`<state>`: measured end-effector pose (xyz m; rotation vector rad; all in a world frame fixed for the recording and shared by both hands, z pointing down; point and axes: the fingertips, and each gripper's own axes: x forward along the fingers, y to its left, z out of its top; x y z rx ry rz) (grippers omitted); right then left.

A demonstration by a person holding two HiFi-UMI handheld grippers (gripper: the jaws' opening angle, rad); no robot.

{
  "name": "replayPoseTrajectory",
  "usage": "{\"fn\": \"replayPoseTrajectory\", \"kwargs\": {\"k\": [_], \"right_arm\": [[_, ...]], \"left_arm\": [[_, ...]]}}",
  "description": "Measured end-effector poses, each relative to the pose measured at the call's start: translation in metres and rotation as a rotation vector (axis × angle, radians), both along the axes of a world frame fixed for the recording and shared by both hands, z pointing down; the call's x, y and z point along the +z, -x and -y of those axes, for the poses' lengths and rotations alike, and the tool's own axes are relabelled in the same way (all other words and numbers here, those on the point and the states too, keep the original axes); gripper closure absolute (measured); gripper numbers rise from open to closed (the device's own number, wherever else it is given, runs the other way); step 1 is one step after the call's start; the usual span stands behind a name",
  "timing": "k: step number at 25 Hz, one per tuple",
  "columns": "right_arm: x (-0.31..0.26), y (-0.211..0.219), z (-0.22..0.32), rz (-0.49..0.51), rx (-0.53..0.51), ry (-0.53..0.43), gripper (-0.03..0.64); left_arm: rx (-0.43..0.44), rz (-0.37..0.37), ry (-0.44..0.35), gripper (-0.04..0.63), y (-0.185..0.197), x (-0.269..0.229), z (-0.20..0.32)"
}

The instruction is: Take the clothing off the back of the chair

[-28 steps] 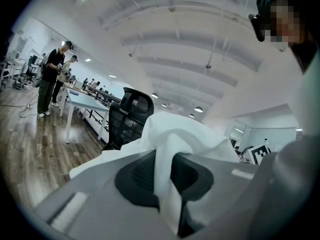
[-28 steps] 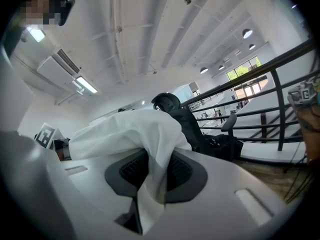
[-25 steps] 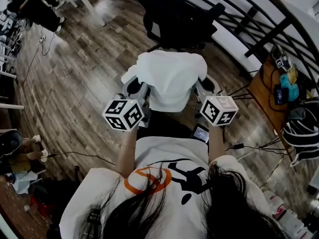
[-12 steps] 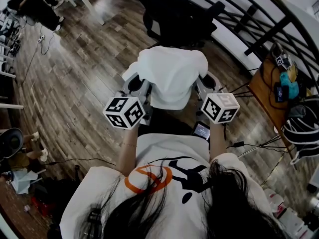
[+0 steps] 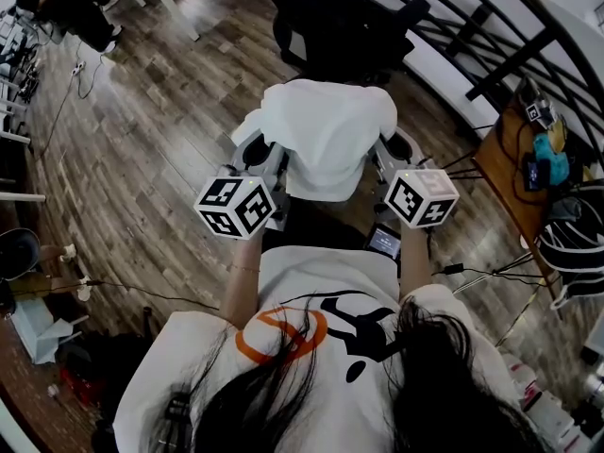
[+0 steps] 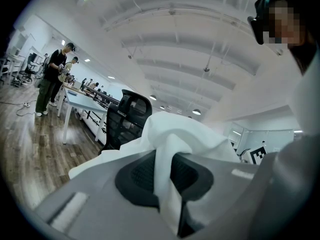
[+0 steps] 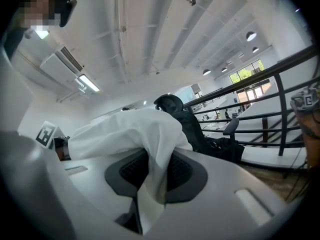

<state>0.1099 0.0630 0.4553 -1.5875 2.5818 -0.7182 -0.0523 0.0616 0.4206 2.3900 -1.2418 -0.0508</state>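
A white garment (image 5: 326,135) is bunched up and stretched between my two grippers, above the wooden floor. The left gripper (image 5: 260,161) is shut on its left side, where the cloth (image 6: 175,139) runs down between the dark pads. On the right side, the right gripper (image 5: 390,155) is likewise shut on the cloth (image 7: 131,129), a fold pinched in its jaws. The black office chair (image 5: 340,26) stands just beyond the garment. It shows behind the cloth in the left gripper view (image 6: 127,115) and in the right gripper view (image 7: 186,115). The garment looks free of the chair's backrest.
A black railing (image 5: 500,55) curves along the right. A wooden side table (image 5: 505,173) with small gadgets stands at the right, with bags beside it. A white desk (image 6: 80,101) and two standing people (image 6: 52,79) are far left. Cables (image 5: 132,286) lie on the floor.
The garment and both grippers have shifted slightly upward and away from the person's body. Both grips on the cloth are unchanged.
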Motion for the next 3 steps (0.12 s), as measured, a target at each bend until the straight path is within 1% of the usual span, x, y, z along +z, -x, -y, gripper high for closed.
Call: {"fn": "replayPoseTrajectory", "kwargs": {"k": [3], "right_arm": [[-0.0045,-0.0005,0.0083,-0.006,-0.002,-0.013,0.52]], "left_arm": [[0.0,0.002,-0.011,0.54,-0.0001,-0.0044,0.0074]]}}
